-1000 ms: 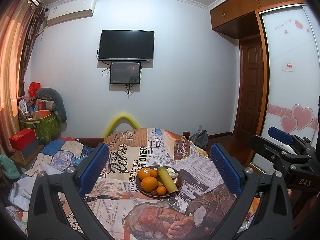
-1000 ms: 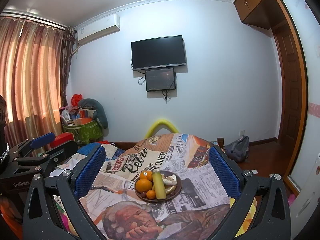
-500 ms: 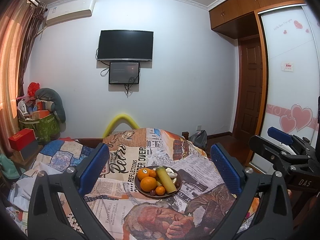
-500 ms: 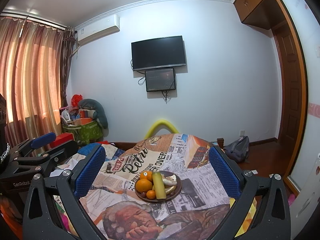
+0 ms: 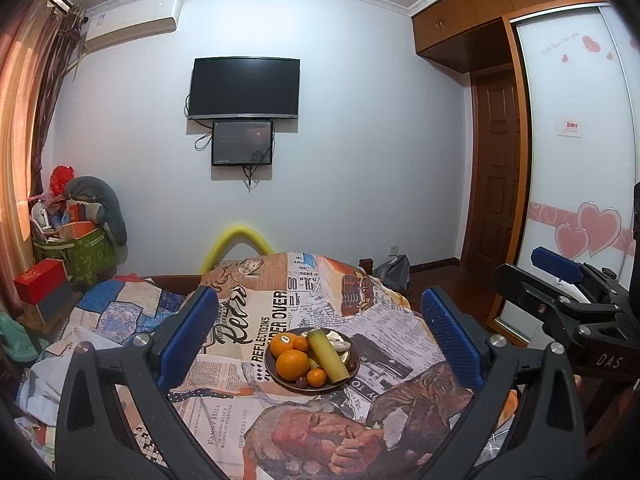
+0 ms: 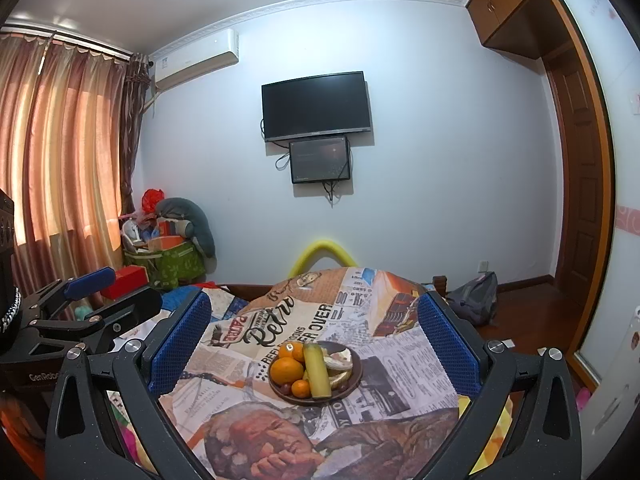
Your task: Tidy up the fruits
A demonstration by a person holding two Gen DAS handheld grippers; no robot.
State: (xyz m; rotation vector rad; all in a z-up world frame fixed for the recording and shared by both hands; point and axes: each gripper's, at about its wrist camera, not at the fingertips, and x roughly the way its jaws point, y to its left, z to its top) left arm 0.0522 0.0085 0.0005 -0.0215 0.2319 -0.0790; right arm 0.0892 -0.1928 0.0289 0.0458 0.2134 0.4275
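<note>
A brown plate (image 5: 294, 385) sits on a table covered with a newspaper-print cloth (image 5: 248, 320). It holds several oranges (image 5: 292, 365), a long yellow-green fruit (image 5: 327, 356), pale fruit pieces and dark grapes. It also shows in the right wrist view (image 6: 354, 380), with the oranges (image 6: 285, 371) and the long fruit (image 6: 317, 372). My left gripper (image 5: 316, 328) is open and empty, held back from the plate. My right gripper (image 6: 314, 330) is open and empty, also short of the plate. Each gripper shows at the edge of the other's view (image 5: 560, 280) (image 6: 88, 288).
A patchwork cloth (image 5: 120, 304) lies left of the table. A green basket of clutter (image 5: 80, 248) and a red box (image 5: 40, 280) stand at the left wall. A backpack (image 6: 476, 296) lies on the floor by the door. A TV (image 5: 244, 88) hangs on the far wall.
The left wrist view has shifted slightly; the plate sits a little further left in it. The right gripper has not moved. Both stay open.
</note>
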